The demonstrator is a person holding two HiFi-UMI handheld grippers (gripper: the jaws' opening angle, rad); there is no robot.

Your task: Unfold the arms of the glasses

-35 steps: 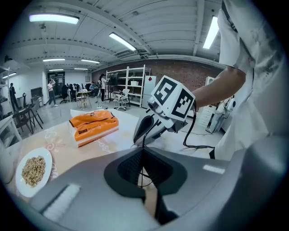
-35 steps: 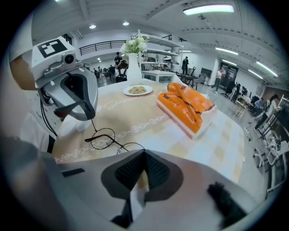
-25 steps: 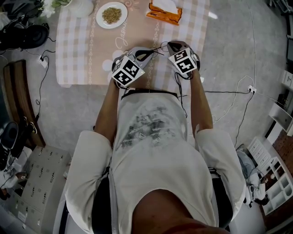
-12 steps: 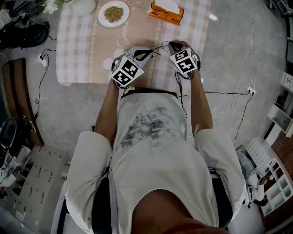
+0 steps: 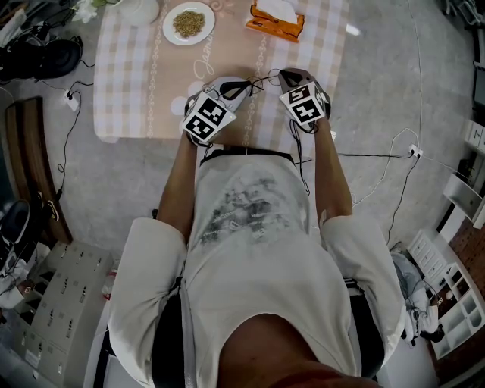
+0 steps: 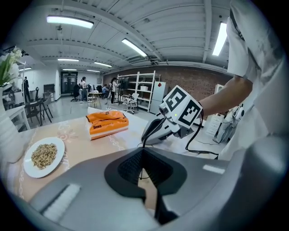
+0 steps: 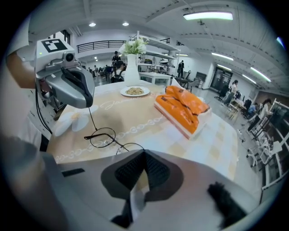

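Glasses [image 7: 113,140] held between both grippers, near the table's [image 7: 135,113] near edge. Left gripper [image 6: 142,153] probably pinching one thin arm; right gripper [image 7: 143,153] shut on the frame. Risk: bending or dropping from a hard pull.

We reckon big open lab/workshop hall: ceiling strip lights [image 6: 70,20], metal shelving racks [image 6: 135,90], brick back wall [image 6: 194,77], cables across floor [image 5: 364,152].

Two grippers [image 7: 89,104] [image 6: 144,140], one pair of glasses [image 7: 104,137], one plate [image 5: 189,23], one orange packet [image 5: 273,17] — one vase [image 7: 132,74].
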